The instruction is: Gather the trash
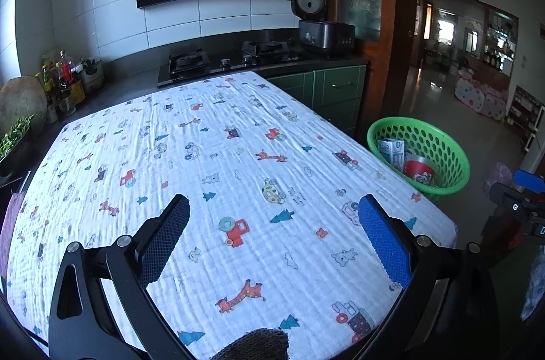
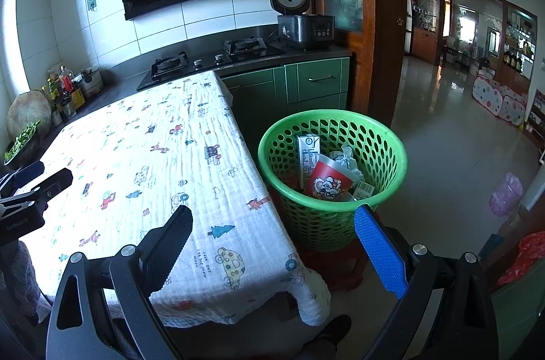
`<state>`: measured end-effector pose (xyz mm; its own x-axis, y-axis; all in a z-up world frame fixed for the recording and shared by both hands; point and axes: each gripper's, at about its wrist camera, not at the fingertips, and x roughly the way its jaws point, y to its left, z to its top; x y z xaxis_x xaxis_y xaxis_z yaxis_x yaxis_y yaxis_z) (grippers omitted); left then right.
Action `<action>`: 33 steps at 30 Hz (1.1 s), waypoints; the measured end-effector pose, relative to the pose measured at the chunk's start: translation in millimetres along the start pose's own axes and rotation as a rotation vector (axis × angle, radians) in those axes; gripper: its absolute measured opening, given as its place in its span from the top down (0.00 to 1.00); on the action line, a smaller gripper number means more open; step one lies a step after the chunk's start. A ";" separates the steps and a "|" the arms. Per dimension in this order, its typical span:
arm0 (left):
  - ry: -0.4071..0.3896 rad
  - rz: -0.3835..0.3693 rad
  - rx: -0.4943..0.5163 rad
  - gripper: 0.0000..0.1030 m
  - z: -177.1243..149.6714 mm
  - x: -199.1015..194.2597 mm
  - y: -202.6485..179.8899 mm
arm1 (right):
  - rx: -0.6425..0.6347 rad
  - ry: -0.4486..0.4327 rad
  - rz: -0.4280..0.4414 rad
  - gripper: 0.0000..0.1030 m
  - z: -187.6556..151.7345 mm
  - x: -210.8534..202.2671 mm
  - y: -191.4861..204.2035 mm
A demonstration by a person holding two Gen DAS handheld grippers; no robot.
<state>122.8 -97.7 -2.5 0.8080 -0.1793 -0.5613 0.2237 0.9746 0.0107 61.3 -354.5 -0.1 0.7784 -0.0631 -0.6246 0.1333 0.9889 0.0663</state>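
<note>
A green perforated basket [image 2: 381, 135] stands on a red stool at the table's right edge; it also shows in the left wrist view [image 1: 442, 138]. Inside lie a white milk carton [image 2: 306, 152], a red paper cup [image 2: 328, 181] and crumpled paper [image 2: 347, 157]. My right gripper [image 2: 272, 223] is open and empty, over the table's near right corner, short of the basket. My left gripper [image 1: 274, 210] is open and empty above the table with the printed cloth [image 1: 204, 155]. The cloth carries no loose trash in either view.
A dark counter with a gas hob [image 2: 204, 60] and a rice cooker [image 2: 303, 26] runs behind the table. Bottles [image 1: 64, 77] and greens stand at the far left. Green cabinets [image 2: 316, 80] and a wooden door frame [image 2: 381, 19] lie beyond the basket.
</note>
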 end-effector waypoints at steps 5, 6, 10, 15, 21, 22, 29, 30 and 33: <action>-0.001 0.002 -0.011 0.05 -0.9 -0.1 1.9 | -0.001 -0.001 0.000 0.10 -0.2 -1.1 1.3; -0.001 0.004 -0.011 0.05 -1.1 -0.2 1.7 | 0.000 -0.001 0.002 0.10 -0.3 -1.1 1.3; 0.005 0.003 -0.017 0.05 -2.7 1.0 1.6 | 0.000 -0.001 0.004 0.10 -0.7 -1.9 2.2; 0.009 0.002 -0.020 0.05 -2.7 1.5 2.4 | 0.002 0.001 0.003 0.10 -0.9 -1.8 3.2; 0.012 0.002 -0.018 0.05 -3.0 1.8 1.6 | 0.000 0.000 0.009 0.10 -1.4 -1.8 6.1; 0.013 0.001 -0.016 0.05 -3.2 1.7 1.2 | -0.001 0.001 0.009 0.10 -1.8 -1.6 6.4; 0.019 -0.001 -0.013 0.05 -4.4 3.1 -2.1 | 0.002 0.005 0.009 0.10 -3.7 -0.3 5.4; 0.020 -0.001 -0.013 0.05 -4.5 3.1 -2.5 | 0.003 0.006 0.010 0.10 -3.8 0.0 5.3; 0.022 -0.001 -0.015 0.05 -4.7 3.3 -2.8 | 0.002 0.005 0.009 0.10 -3.7 0.7 5.1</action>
<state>122.3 -100.4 -8.3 0.7954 -0.1774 -0.5795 0.2162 0.9764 -0.0021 60.2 -349.0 -3.1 0.7764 -0.0540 -0.6280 0.1282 0.9890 0.0735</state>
